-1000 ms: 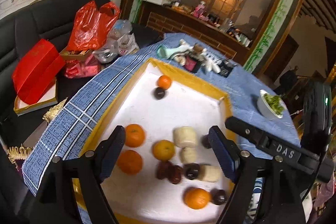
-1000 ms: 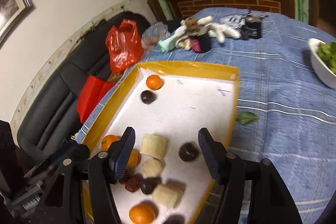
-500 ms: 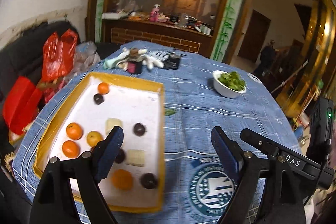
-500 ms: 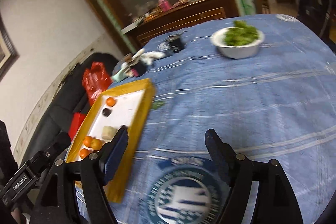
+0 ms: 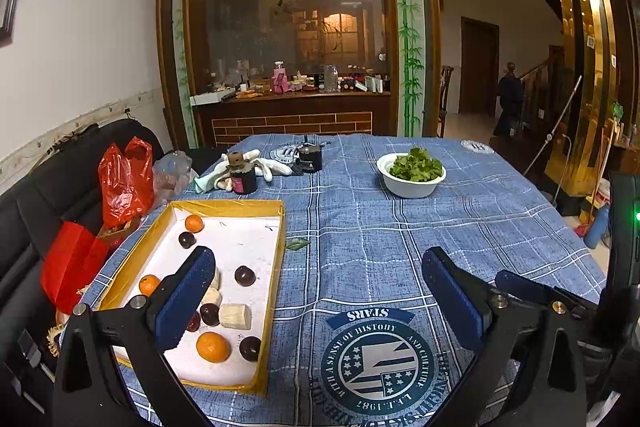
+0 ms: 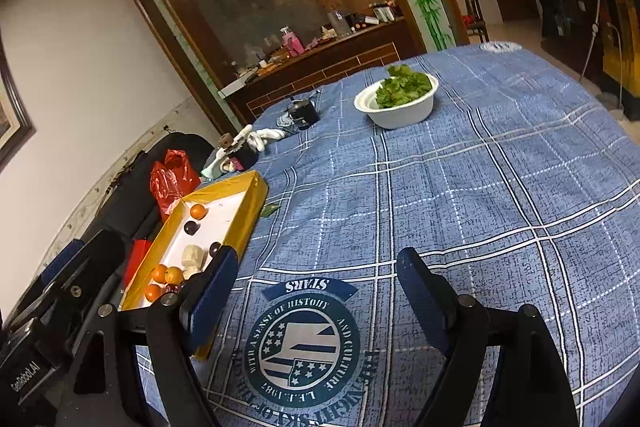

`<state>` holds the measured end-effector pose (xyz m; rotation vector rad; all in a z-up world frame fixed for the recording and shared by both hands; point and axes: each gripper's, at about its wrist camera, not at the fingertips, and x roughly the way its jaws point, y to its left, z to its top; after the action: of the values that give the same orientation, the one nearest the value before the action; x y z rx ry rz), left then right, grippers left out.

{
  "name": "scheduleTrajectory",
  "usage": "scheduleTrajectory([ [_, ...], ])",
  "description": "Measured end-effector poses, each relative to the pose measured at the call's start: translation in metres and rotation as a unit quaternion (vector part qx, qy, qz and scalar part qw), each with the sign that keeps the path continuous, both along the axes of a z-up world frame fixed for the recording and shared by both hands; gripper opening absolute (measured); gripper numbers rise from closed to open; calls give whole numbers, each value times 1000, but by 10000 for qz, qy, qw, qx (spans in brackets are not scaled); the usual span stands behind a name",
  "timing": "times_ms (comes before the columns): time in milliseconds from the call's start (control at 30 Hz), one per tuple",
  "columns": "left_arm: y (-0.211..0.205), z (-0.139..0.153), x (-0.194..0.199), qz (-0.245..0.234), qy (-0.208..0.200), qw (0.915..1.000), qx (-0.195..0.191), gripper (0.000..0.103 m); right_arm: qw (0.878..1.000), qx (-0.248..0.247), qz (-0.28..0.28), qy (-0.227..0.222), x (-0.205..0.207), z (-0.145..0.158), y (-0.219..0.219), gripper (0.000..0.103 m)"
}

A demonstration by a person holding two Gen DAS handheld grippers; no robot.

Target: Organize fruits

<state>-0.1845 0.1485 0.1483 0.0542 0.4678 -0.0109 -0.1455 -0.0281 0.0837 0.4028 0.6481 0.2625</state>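
We hold the left gripper point(image 5: 320, 291) and right gripper point(image 6: 316, 291) spread wide, empty, above the tablecloth point(image 5: 400, 227). In the yellow tray point(image 5: 276, 267) (left side): three visible oranges point(image 5: 213, 347), four dark fruits point(image 5: 245, 275), pale chunks point(image 5: 235, 315).

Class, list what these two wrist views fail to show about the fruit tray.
- Left wrist view: the left claw finger covers fruit mid-tray, so no full count.
- Right wrist view: the right claw finger hides the tray's near end.
- Right wrist view: dark fruit too small to identify.
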Motion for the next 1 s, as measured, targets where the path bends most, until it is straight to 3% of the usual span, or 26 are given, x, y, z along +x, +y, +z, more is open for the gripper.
scheduleTrajectory([
  [300, 40, -3, -1, 288, 63, 9983, -504, 103, 9980, -570, -59, -252, -13, 10, 28, 92],
  [533, 86, -20, 9, 831, 518, 9909, -924, 103, 9969, -776, 68, -116, -12, 5, 50, 93],
  [667, 97, -32, 13, 955, 769, 9882, -924, 103, 9958, -902, 110, -146, -14, 6, 61, 93],
  [1000, 98, -39, 9, 1101, 804, 9886, -633, 103, 9901, -1363, 283, -202, -23, 4, 89, 94],
])
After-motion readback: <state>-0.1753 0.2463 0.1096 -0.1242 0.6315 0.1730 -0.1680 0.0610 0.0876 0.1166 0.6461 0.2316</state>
